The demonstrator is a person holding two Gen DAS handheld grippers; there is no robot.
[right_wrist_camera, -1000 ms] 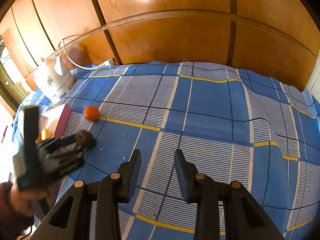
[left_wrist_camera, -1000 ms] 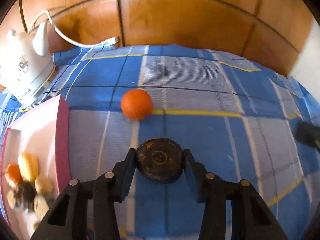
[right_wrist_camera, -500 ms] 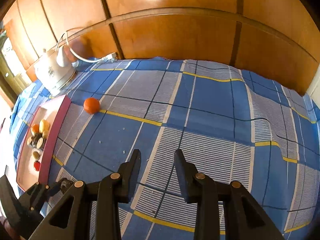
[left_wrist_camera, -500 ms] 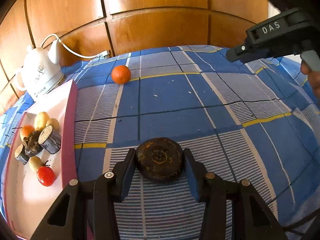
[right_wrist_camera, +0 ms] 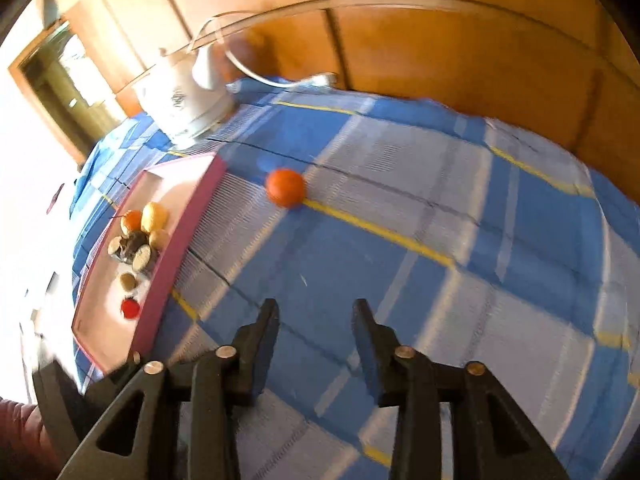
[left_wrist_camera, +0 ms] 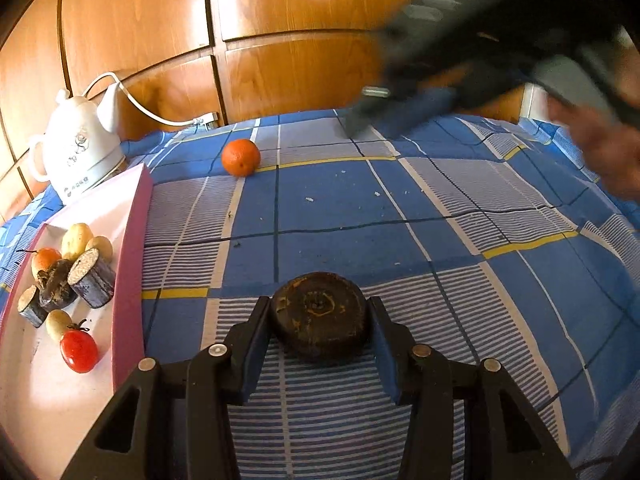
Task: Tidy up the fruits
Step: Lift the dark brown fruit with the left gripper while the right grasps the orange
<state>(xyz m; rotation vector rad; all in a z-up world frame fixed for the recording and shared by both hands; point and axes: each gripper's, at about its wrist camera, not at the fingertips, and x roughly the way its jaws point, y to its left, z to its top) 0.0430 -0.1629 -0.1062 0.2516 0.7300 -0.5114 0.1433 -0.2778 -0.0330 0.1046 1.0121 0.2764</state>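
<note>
My left gripper (left_wrist_camera: pixel 318 320) is shut on a dark brown round fruit (left_wrist_camera: pixel 319 314) and holds it above the blue checked cloth, just right of the pink-rimmed tray (left_wrist_camera: pixel 132 240). The tray holds several small fruits, among them a red tomato (left_wrist_camera: pixel 79 350). An orange (left_wrist_camera: pixel 240 157) lies on the cloth beyond the tray's far corner; it also shows in the right wrist view (right_wrist_camera: pixel 285 187). My right gripper (right_wrist_camera: pixel 316 316) is open and empty above the cloth, with the orange ahead of it. It shows blurred at the top right of the left wrist view (left_wrist_camera: pixel 360 118).
A white electric kettle (left_wrist_camera: pixel 80 148) with a white cord stands behind the tray, against the wooden panel wall (left_wrist_camera: pixel 300 60). The tray also shows in the right wrist view (right_wrist_camera: pixel 176 248), left of my right gripper.
My right gripper has swung left toward the orange and tray, blurring its view. My left gripper has drawn back slightly with the dark fruit still in it.
</note>
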